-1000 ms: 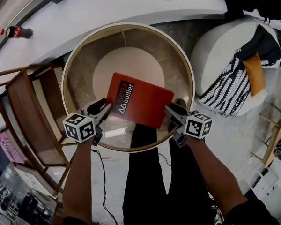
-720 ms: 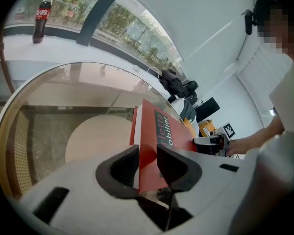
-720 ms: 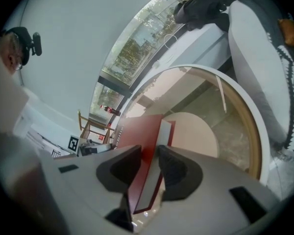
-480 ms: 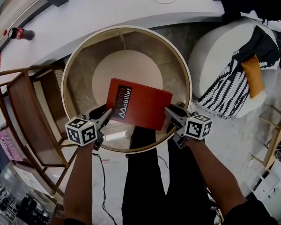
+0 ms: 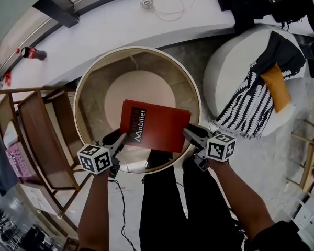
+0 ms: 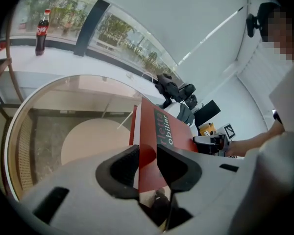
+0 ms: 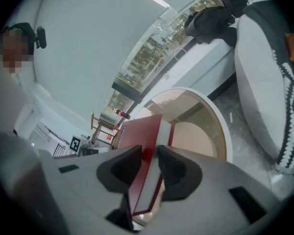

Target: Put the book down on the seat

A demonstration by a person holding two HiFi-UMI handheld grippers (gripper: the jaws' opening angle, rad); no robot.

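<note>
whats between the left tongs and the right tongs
The red book, as the head view shows: the left tongs and the right tongs, whose jaws have just been closing, each pinch one end of it.

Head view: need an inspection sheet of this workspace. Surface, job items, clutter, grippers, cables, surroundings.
Surface: round glass-topped table, cream rim, under the book.
Job's things: red book held over the table by two opposite edges; white pouf to its right, partly draped with a patterned blanket and an orange cushion.
Clutter: cola bottle on the white ledge; black clothing behind the pouf.
Grippers: left gripper and right gripper have just been closing; each clamps a book edge.
Cables: white cable on the ledge; dark cable on the floor.
Surroundings: wooden chair left of the table.
</note>
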